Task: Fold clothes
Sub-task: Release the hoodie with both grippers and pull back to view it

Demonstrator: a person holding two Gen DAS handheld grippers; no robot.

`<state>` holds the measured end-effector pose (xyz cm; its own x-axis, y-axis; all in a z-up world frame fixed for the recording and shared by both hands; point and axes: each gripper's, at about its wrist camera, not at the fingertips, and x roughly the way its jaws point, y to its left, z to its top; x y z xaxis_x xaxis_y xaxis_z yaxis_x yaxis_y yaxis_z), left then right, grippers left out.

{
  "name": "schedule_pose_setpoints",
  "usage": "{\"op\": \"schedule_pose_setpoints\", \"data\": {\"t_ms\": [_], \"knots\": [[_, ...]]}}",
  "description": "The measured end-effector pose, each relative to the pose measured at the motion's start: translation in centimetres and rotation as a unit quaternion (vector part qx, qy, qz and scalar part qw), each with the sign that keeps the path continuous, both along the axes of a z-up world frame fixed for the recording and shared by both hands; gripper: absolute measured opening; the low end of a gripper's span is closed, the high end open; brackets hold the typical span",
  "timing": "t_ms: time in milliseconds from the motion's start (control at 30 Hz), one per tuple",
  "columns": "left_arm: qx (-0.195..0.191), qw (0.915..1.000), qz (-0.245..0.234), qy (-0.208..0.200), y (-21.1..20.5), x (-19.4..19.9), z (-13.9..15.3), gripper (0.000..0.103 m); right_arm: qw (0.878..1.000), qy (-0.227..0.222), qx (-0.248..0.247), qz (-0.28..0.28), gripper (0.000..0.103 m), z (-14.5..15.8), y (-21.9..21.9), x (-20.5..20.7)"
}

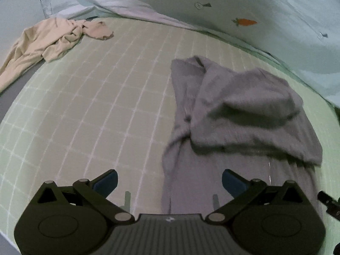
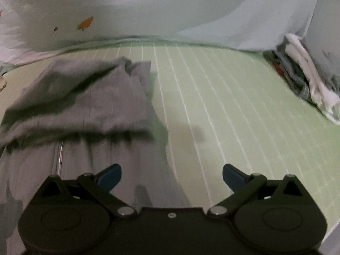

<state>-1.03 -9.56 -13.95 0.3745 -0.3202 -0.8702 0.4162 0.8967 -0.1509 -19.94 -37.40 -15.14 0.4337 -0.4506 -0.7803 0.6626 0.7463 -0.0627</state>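
A grey garment [image 1: 244, 114] lies on the green checked bed sheet [image 1: 95, 106], its far half folded back over the near half. My left gripper [image 1: 169, 183] is open and empty above the garment's near left edge. In the right wrist view the same grey garment [image 2: 85, 102] lies left of centre, blurred. My right gripper [image 2: 172, 177] is open and empty above the garment's near right edge.
A crumpled beige garment [image 1: 46, 40] lies at the far left edge of the bed. A pale quilt with a carrot print [image 1: 246, 22] runs along the far side. A pile of white and dark clothes [image 2: 306, 78] lies at the far right.
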Motion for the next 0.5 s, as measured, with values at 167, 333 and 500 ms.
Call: {"op": "schedule_pose_setpoints", "data": {"t_ms": [167, 333, 500], "knots": [[0.018, 0.9997, -0.009, 0.018, 0.7, -3.3, -1.1, 0.103, 0.999, 0.019, 0.042, 0.015, 0.103, -1.9, 1.1, -2.9], [0.04, 0.9983, -0.013, 0.04, 1.7, -6.2, -2.8, 0.103, 0.996, 0.041, 0.071, 0.025, 0.103, -3.2, 1.4, -4.7], [0.063, 0.9966, -0.015, 0.051, 2.4, -8.4, -4.5, 0.103, 0.995, 0.032, 0.088, 0.026, 0.103, -3.7, 1.7, -6.3]]}}
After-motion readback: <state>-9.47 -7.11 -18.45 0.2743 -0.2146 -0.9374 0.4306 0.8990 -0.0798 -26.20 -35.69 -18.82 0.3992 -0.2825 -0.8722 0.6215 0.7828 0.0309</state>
